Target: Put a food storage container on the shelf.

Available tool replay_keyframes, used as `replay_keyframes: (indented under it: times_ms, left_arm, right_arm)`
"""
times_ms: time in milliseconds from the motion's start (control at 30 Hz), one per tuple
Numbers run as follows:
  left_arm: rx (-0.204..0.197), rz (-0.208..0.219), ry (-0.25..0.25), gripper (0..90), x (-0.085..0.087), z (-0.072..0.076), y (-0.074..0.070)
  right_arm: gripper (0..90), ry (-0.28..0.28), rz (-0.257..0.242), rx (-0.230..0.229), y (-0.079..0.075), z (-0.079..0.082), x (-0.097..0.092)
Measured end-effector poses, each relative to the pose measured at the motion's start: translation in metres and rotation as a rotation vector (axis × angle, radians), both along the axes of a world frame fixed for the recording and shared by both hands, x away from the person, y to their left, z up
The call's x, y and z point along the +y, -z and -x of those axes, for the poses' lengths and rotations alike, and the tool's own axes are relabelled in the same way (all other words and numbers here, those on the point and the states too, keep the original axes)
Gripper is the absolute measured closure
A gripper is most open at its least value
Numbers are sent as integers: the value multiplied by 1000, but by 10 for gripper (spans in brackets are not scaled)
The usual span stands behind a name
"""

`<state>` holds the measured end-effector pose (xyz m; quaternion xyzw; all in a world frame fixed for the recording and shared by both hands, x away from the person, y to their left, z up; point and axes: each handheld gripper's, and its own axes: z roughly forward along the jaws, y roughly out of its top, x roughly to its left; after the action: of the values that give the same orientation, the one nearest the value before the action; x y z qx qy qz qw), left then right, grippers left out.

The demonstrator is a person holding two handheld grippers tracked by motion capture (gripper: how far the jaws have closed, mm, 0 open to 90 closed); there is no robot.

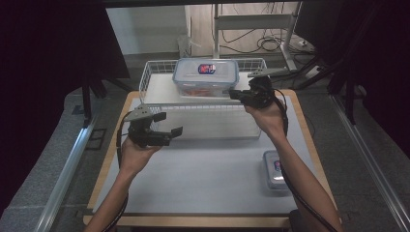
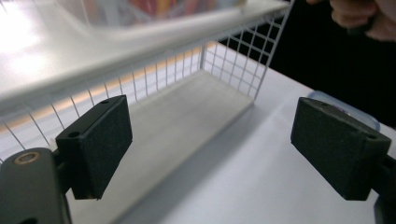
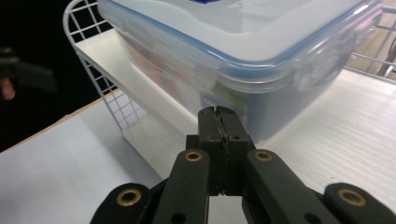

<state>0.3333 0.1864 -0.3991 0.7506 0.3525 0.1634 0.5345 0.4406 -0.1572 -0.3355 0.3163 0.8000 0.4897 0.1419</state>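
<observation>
The large box [image 1: 206, 76] sits on the top shelf of a white wire rack [image 1: 152, 72] at the table's far side. The right gripper [image 1: 235, 95], jaws pressed together on nothing, points at the box's right end; its own view shows the tips just short of the wall. The left gripper [image 1: 170, 124] gapes wide and empty, near left of the rack, facing the lower shelf [image 2: 187, 126]. A small box [image 1: 275, 169] lies near right on the pale table [image 1: 193, 179].

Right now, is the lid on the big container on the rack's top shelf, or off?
On. The lid sits flat on the big container, its blue seal line running around the rim.
</observation>
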Motion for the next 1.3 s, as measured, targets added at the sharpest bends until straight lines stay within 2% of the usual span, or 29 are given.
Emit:
replay_keyframes:
  times_ms: [33,333,533,567,667,700,733,767,833,900,1033,1067,1133,1233,1300]
  left_arm:
    - [7,-1,4,125,0,3,6]
    - [37,1,12,114,-4,14,24]
    - [49,-46,4,101,-7,21,34]
    - [50,-64,1,87,-8,22,34]
    - [50,-80,2,82,-9,25,37]
    - [51,-83,6,79,-10,26,38]
    - [53,-89,6,75,-11,27,39]
    - [55,-99,6,75,-12,28,41]
    - [60,-122,3,68,-15,30,45]
    - [64,-126,4,65,-15,31,47]
    - [77,-134,-8,55,-16,33,54]
    - [80,-136,-14,54,-17,34,56]
    - [82,-135,-16,55,-17,35,59]
    - [77,-138,-22,59,-19,41,66]
    - [73,-142,-24,58,-20,43,67]
  right_arm:
    - [889,4,-1,1,0,-1,0]
    - [889,35,1,9,3,-9,0]
    - [836,4,3,-1,8,3,3]
    - [805,-3,8,-8,11,7,4]
    - [758,-10,3,-9,13,12,3]
    - [725,-14,-1,-11,15,15,2]
    - [650,-25,-10,-9,19,21,1]
    - [650,-25,-10,-9,19,21,1]
    - [564,-33,1,-23,26,30,-2]
    - [541,-33,5,-26,28,32,-3]
    - [414,-47,11,-24,37,42,-8]
    - [353,-49,15,-27,44,46,-10]
    - [305,-49,21,-27,50,50,-12]
    - [249,-39,-19,-33,62,56,-19]
    - [202,-43,-13,-9,70,58,-21]
